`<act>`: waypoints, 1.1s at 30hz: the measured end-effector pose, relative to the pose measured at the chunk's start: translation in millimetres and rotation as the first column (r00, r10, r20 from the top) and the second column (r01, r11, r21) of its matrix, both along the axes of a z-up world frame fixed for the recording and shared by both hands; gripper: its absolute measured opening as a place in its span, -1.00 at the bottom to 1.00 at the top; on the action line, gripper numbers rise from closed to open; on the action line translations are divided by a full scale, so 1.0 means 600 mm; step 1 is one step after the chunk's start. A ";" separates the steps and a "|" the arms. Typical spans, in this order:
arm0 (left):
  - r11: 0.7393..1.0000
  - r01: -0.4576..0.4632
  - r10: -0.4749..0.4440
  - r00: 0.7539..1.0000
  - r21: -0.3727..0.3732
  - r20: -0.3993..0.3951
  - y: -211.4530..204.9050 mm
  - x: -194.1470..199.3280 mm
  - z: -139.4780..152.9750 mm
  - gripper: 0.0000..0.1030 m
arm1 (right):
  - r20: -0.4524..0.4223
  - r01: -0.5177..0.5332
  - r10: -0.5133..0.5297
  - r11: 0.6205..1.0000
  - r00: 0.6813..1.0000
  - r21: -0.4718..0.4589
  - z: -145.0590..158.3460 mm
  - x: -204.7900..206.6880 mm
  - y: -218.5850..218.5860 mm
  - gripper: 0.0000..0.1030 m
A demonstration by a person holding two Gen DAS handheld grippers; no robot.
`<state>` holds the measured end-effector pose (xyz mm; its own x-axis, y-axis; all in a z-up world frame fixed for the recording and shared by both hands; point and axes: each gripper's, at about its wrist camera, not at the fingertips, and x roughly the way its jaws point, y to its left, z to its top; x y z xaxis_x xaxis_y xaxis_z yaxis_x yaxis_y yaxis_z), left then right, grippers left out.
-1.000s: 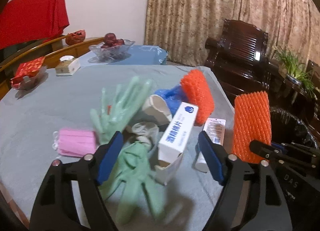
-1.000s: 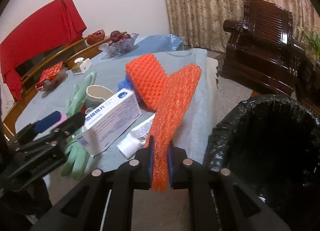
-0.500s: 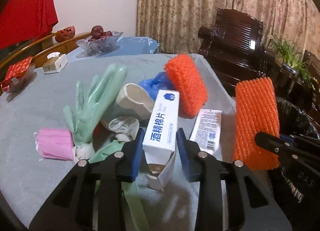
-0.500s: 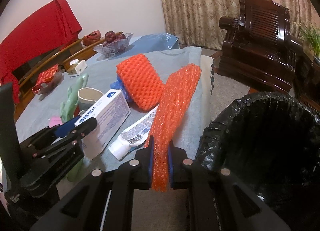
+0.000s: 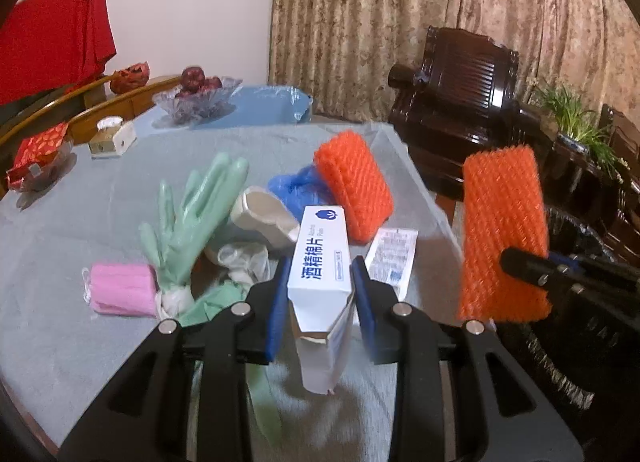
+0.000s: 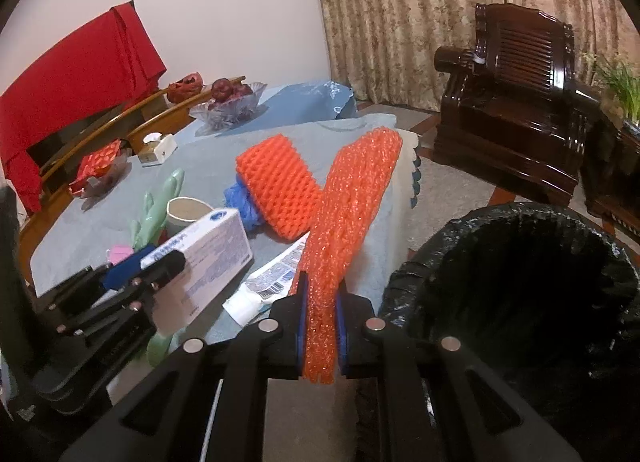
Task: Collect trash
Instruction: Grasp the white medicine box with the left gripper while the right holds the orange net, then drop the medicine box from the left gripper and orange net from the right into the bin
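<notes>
now white box (image 5: 320, 262) squeezed btwn left claw (image 5: 322, 302) pads, off table

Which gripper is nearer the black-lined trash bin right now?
Right. The right gripper, shut on orange foam netting, sits beside the bin's rim; the left gripper, clamping the white box, is over the table.

Grey-clothed table (image 5: 80, 230), green gloves (image 5: 196, 218), pink mask (image 5: 120, 288), tube (image 5: 394, 258)

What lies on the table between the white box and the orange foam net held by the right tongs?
A flattened white tube lies on the grey tablecloth between the white box and the orange foam net; the left wrist view shows it best.
</notes>
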<state>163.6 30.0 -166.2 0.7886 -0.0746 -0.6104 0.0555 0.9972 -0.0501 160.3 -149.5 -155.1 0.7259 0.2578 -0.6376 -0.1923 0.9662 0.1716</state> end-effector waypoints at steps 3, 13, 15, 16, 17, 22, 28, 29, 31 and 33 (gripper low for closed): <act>1.000 -0.009 0.009 1.000 -0.009 -0.030 0.003 0.003 -0.013 -0.42 | -0.012 0.004 -0.004 1.000 1.000 -0.002 -0.005 -0.002 -0.003 -0.77; 1.000 -0.011 0.011 1.000 -0.026 0.024 -0.005 -0.012 0.035 -0.42 | -0.024 0.012 -0.012 1.000 1.000 0.009 0.000 -0.004 -0.013 -0.77; 1.000 -0.005 0.006 0.999 -0.030 0.036 -0.010 -0.016 0.047 -0.43 | -0.011 0.016 -0.016 1.000 1.000 0.011 0.011 -0.010 -0.020 -0.77; 1.000 -0.003 0.005 0.999 -0.030 0.042 -0.013 -0.017 0.051 -0.43 | -0.004 0.020 -0.020 1.000 1.000 0.012 0.017 -0.013 -0.025 -0.77; 1.000 0.000 0.001 0.999 -0.030 0.047 -0.016 -0.019 0.057 -0.43 | 0.000 0.022 -0.022 1.000 1.000 0.013 0.021 -0.014 -0.028 -0.77; 0.999 0.040 -0.037 0.997 -0.033 0.070 -0.047 -0.024 0.081 -0.43 | 0.035 0.051 -0.051 0.999 0.998 0.013 0.051 -0.036 -0.060 -0.77; 0.994 0.105 -0.101 0.991 -0.043 0.084 -0.098 -0.029 0.099 -0.43 | 0.057 0.114 -0.114 0.993 0.992 0.000 0.076 -0.059 -0.113 -0.77; 0.992 0.118 -0.113 0.990 -0.045 0.085 -0.107 -0.030 0.101 -0.43 | 0.058 0.126 -0.126 0.992 0.990 0.000 0.078 -0.063 -0.124 -0.77; 0.987 0.150 -0.145 0.985 -0.050 0.090 -0.129 -0.033 0.105 -0.43 | 0.054 0.158 -0.158 0.987 0.986 0.004 0.080 -0.073 -0.153 -0.77; 0.980 0.190 -0.184 0.979 -0.054 0.092 -0.158 -0.036 0.107 -0.42 | 0.049 0.194 -0.194 0.981 0.980 -0.007 0.078 -0.083 -0.182 -0.77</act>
<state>142.0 -65.1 -102.3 0.8062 -0.2615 -0.5307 0.2474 0.9638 -0.0991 110.4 -258.4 -108.4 0.7910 0.1016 -0.6033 -0.0087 0.9879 0.1549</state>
